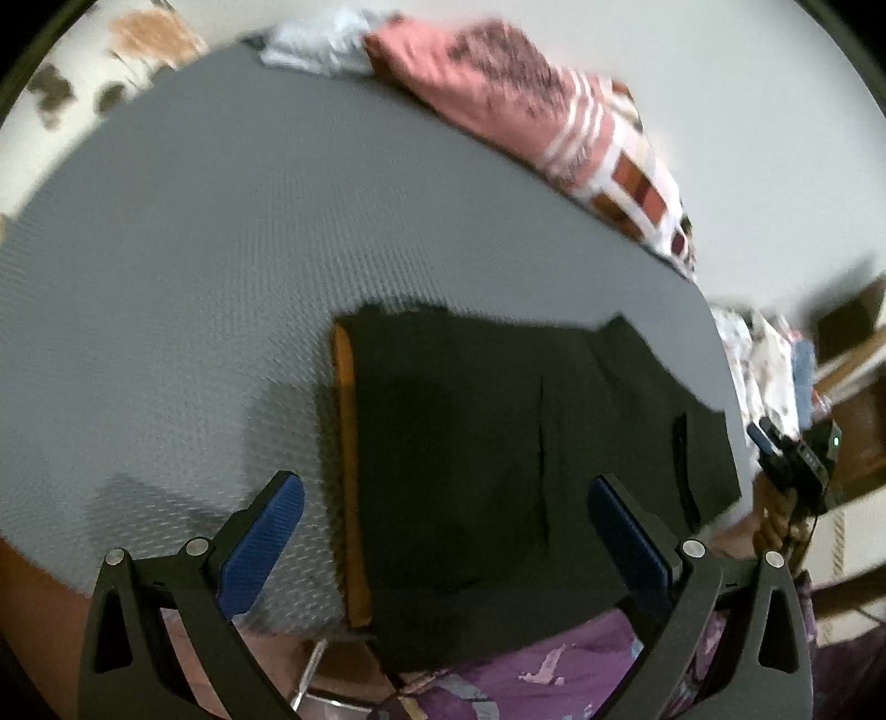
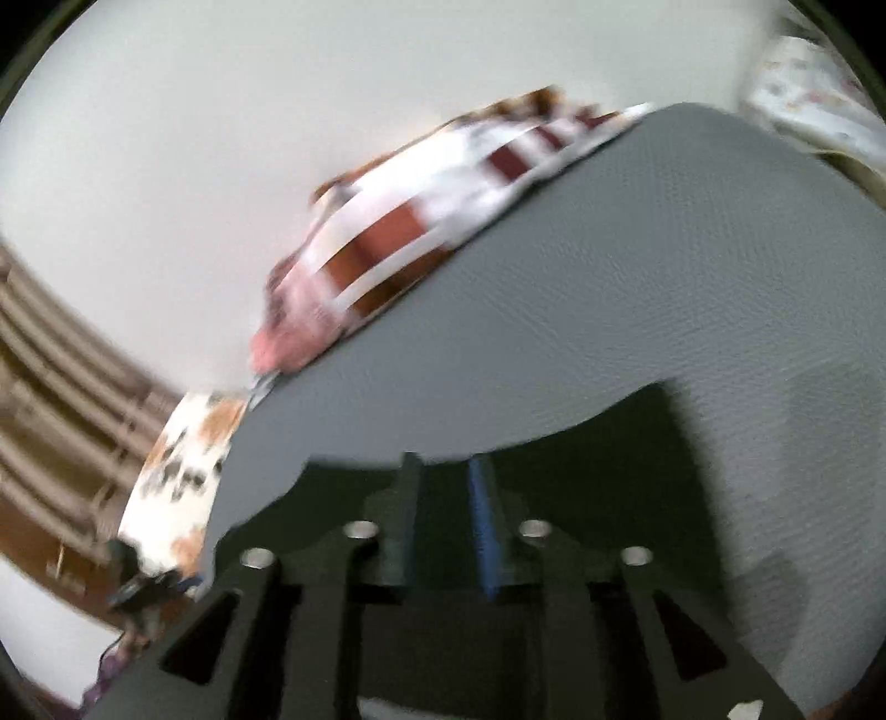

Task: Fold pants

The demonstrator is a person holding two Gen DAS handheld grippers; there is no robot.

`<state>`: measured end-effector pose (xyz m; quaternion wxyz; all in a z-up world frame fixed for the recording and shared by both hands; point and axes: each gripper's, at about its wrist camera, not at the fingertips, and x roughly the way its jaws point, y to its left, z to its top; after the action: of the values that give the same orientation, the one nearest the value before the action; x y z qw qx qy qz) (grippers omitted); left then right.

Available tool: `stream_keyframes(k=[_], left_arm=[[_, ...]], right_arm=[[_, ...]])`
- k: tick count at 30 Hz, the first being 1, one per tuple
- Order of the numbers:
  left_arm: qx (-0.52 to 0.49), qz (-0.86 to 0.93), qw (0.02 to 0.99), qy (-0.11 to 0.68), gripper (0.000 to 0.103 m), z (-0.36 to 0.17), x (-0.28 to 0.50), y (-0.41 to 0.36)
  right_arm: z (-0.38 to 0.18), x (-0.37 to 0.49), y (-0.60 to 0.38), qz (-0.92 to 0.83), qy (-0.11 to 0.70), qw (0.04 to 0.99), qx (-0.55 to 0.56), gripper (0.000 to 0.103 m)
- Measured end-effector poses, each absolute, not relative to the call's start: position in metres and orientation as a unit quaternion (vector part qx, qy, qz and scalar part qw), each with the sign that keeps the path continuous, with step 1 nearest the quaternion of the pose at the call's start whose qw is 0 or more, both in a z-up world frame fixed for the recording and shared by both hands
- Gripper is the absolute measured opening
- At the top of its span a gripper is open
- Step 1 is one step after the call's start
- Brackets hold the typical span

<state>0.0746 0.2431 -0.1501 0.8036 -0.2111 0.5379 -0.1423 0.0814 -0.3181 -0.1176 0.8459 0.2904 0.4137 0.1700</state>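
Dark pants (image 1: 476,459) lie folded on the grey textured mat (image 1: 194,277), with an orange band along their left edge. My left gripper (image 1: 446,531) is open above the near part of the pants, its blue pads (image 1: 266,543) spread wide and holding nothing. In the blurred right wrist view, my right gripper (image 2: 447,476) has its fingers (image 2: 483,526) close together over dark pants fabric (image 2: 626,437) on the mat (image 2: 637,277). Whether cloth is pinched between them I cannot tell. The right gripper also shows at the right edge of the left wrist view (image 1: 797,459).
A pink and white folded blanket (image 1: 531,116) lies along the mat's far edge, also in the right wrist view (image 2: 398,232). A pale blue cloth (image 1: 315,44) sits beside it. A brown-spotted white sheet (image 1: 83,72) lies beyond the mat. Purple clothing (image 1: 531,670) is below.
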Motion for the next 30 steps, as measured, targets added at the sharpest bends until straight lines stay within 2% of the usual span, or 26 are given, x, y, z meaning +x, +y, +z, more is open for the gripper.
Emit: stream_keyframes(k=[2, 6, 8, 9, 10, 12, 18, 21, 24, 27, 30], left_arm=[[-0.211, -0.136, 0.794, 0.554, 0.102, -0.167, 0.082, 0.241], [-0.228, -0.175, 0.795, 0.534, 0.102, -0.175, 0.084, 0.242], [-0.165, -0.179, 0.813, 0.529, 0.096, -0.172, 0.081, 0.226], [-0.131, -0.173, 0.823, 0.526, 0.085, -0.171, 0.081, 0.218], [-0.101, -0.168, 0.83, 0.523, 0.068, -0.17, 0.082, 0.211], [-0.109, -0.173, 0.827, 0.524, 0.049, -0.171, 0.085, 0.213], [-0.192, -0.185, 0.819, 0.508, 0.022, -0.154, 0.085, 0.222], [-0.213, -0.218, 0.821, 0.483, 0.02, -0.117, 0.08, 0.199], [-0.208, -0.264, 0.819, 0.466, 0.02, -0.079, 0.081, 0.157], [-0.178, -0.324, 0.812, 0.452, 0.02, -0.044, 0.091, 0.086], [-0.173, -0.387, 0.789, 0.445, 0.02, -0.027, 0.12, 0.015]], right_arm=[[-0.127, 0.077, -0.283, 0.197, 0.439, 0.828, 0.289, 0.038], [-0.141, 0.069, -0.24, 0.232, 0.471, 0.798, 0.295, 0.038], [-0.148, 0.067, -0.226, 0.244, 0.483, 0.785, 0.302, 0.042], [-0.151, 0.065, -0.221, 0.247, 0.487, 0.779, 0.308, 0.046], [-0.156, 0.065, -0.213, 0.254, 0.493, 0.768, 0.321, 0.048], [-0.163, 0.073, -0.199, 0.264, 0.501, 0.755, 0.331, 0.048], [-0.161, 0.074, -0.154, 0.313, 0.513, 0.739, 0.305, 0.049], [-0.158, 0.076, -0.138, 0.348, 0.506, 0.73, 0.3, 0.056], [-0.161, 0.081, -0.14, 0.374, 0.493, 0.707, 0.343, 0.056], [-0.16, 0.08, -0.158, 0.398, 0.463, 0.682, 0.401, 0.057], [-0.153, 0.075, -0.189, 0.415, 0.422, 0.671, 0.446, 0.063]])
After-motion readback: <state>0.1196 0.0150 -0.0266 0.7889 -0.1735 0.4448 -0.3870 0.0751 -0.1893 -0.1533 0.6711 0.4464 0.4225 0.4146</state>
